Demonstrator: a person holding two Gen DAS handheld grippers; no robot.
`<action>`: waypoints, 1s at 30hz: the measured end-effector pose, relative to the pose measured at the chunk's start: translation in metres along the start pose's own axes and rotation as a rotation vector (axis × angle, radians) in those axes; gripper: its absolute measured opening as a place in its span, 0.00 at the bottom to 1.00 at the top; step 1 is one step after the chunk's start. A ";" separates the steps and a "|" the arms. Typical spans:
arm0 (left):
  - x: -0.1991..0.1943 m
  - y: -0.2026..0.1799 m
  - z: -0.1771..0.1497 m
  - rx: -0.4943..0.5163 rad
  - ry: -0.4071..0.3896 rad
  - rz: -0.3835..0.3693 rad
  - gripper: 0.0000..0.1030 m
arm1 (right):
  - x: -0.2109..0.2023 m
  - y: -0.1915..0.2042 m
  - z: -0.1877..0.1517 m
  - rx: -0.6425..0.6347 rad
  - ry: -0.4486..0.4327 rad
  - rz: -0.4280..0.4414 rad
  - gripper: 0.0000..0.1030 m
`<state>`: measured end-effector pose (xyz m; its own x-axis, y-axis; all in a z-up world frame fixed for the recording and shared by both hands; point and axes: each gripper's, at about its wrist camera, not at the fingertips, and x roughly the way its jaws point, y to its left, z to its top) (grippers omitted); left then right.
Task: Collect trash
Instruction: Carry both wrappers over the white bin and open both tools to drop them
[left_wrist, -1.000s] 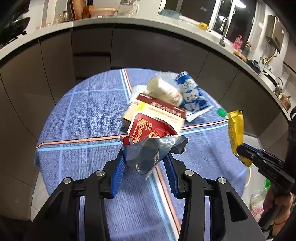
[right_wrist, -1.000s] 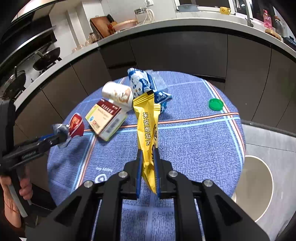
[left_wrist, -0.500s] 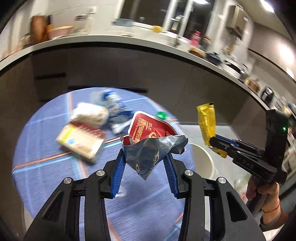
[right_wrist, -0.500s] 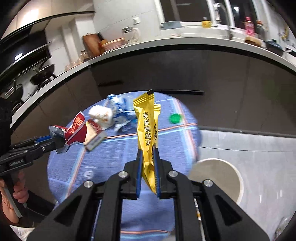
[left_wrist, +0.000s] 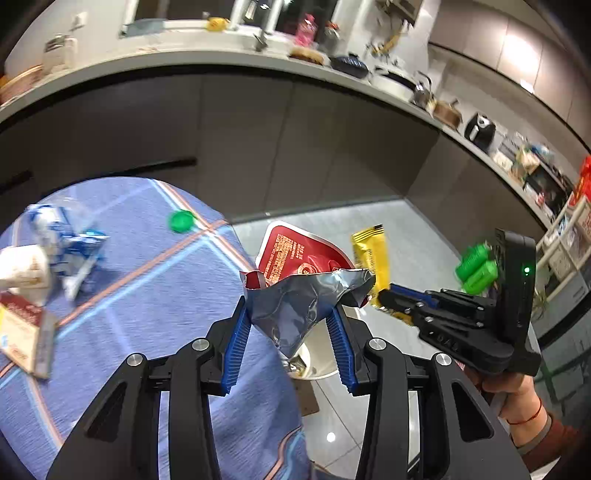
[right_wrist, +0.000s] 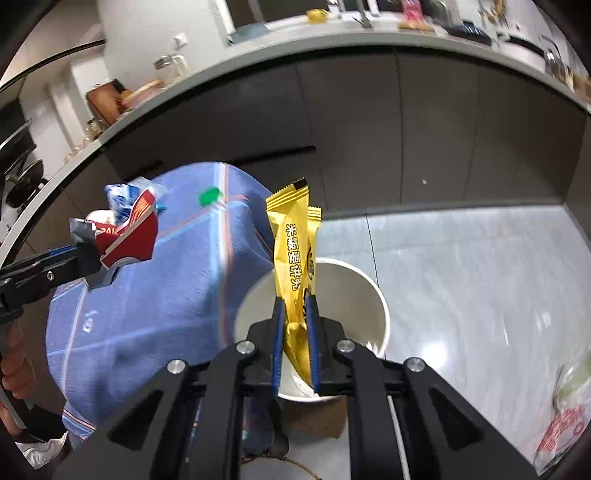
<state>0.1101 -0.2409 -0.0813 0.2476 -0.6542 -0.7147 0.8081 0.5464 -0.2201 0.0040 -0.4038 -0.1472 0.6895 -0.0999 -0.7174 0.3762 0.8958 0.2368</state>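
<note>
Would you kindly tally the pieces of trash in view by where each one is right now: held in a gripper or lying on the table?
Held in a gripper: 2, the red and silver wrapper and the yellow wrapper.
On the table: 4, the green cap, blue packet, white roll and cardboard box.
Total: 6

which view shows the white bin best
The right wrist view: the white bin shows its whole round rim and inside, under the yellow wrapper. In the left wrist view the foil packet hides most of it.
</note>
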 end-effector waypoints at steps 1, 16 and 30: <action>0.010 -0.004 0.000 0.006 0.016 -0.003 0.38 | 0.005 -0.007 -0.004 0.010 0.011 0.003 0.13; 0.125 -0.030 -0.006 0.072 0.148 0.006 0.39 | 0.075 -0.049 -0.037 0.077 0.122 0.051 0.14; 0.149 -0.033 -0.005 0.061 0.162 0.054 0.44 | 0.089 -0.048 -0.043 0.010 0.121 0.021 0.31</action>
<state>0.1175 -0.3534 -0.1838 0.2060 -0.5290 -0.8232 0.8279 0.5427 -0.1416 0.0207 -0.4374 -0.2507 0.6180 -0.0277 -0.7857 0.3692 0.8925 0.2590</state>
